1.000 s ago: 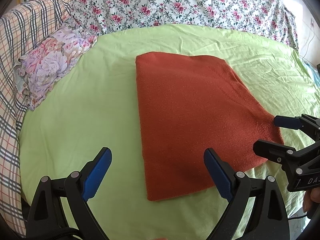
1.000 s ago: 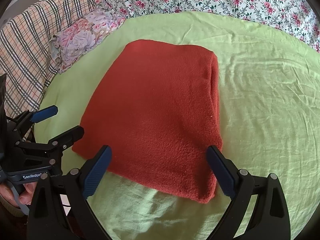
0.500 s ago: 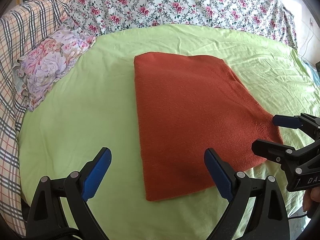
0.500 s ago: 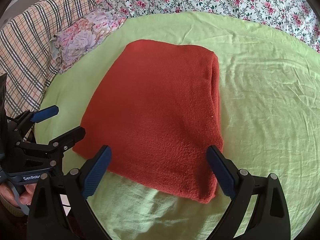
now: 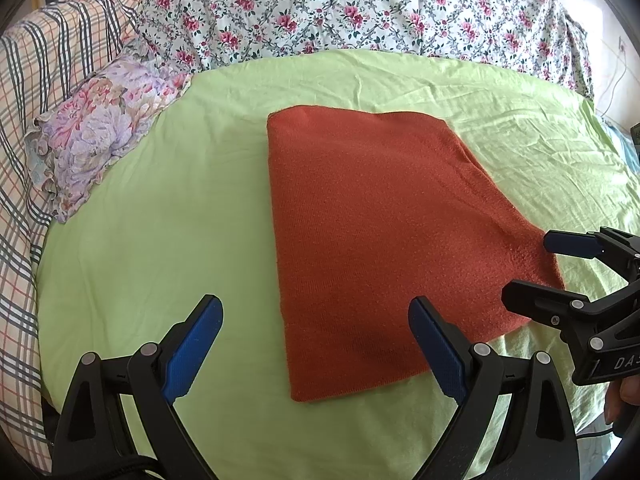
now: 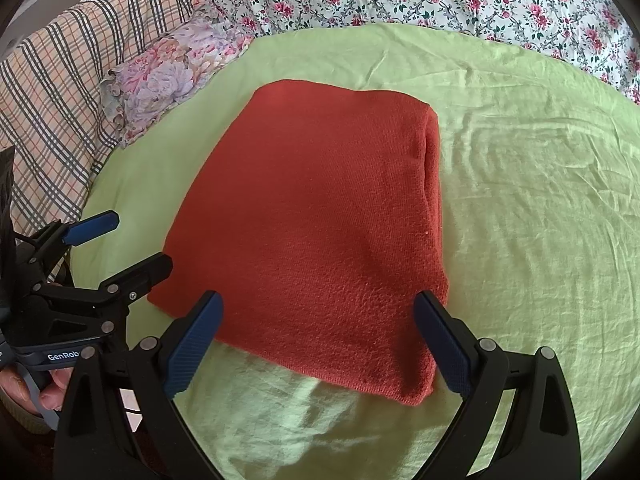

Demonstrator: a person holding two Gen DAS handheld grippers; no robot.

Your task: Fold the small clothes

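A folded rust-red knit garment [image 5: 376, 236] lies flat on the light green sheet [image 5: 160, 240]; it also shows in the right wrist view [image 6: 316, 224], with its thick folded edge on the right. My left gripper [image 5: 316, 320] is open and empty, hovering above the garment's near left corner. My right gripper [image 6: 316, 320] is open and empty above the garment's near edge. Each gripper shows in the other's view: the right gripper [image 5: 532, 268] at the garment's right corner, the left gripper [image 6: 132, 240] at its left corner. Neither touches the cloth.
A floral pillow [image 5: 100, 136] lies at the left of the sheet. A plaid blanket [image 5: 24, 120] covers the far left. A rose-patterned quilt [image 5: 360, 8] runs along the back. The green sheet [image 6: 540, 200] stretches to the right of the garment.
Both grippers have hardly moved and stay open. The garment lies as before.
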